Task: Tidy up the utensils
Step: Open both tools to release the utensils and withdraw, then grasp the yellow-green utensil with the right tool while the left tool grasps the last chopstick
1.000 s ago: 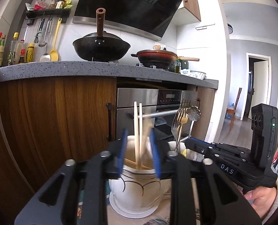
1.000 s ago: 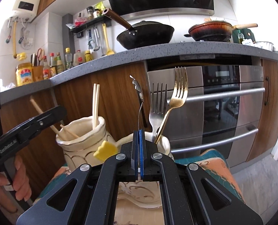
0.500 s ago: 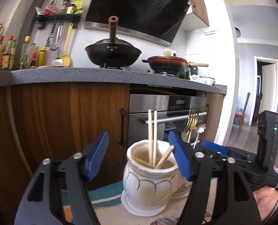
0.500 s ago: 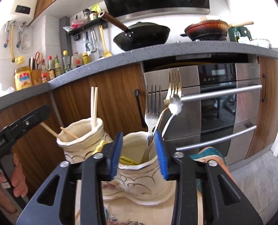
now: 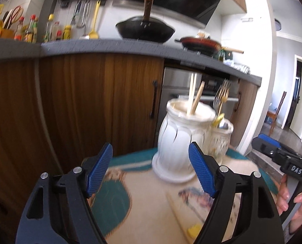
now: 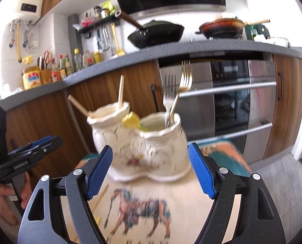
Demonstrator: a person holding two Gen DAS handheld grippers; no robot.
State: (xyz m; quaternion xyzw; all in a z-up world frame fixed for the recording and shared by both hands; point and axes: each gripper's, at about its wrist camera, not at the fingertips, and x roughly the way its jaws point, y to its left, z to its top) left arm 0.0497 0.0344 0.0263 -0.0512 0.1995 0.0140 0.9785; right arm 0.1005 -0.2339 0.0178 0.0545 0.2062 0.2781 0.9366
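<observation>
Two cream ceramic jars stand side by side on a small table. The left jar holds wooden chopsticks. The right jar holds a silver and a gold fork and a yellow-tipped piece. My right gripper faces the jars from just short of them, jaws opening, nothing between the pads. My left gripper sits left of the chopstick jar, jaws opening and empty. Each gripper shows in the other's view.
A mat with a horse picture covers the tabletop. One loose chopstick and a small yellow piece lie on it near me. Wooden cabinets, an oven and a grey counter with pans stand behind.
Both grippers opened wide and drew back from the jars. The left one let go of the chopsticks into the left jar; the right one released a spoon into the fork jar.
</observation>
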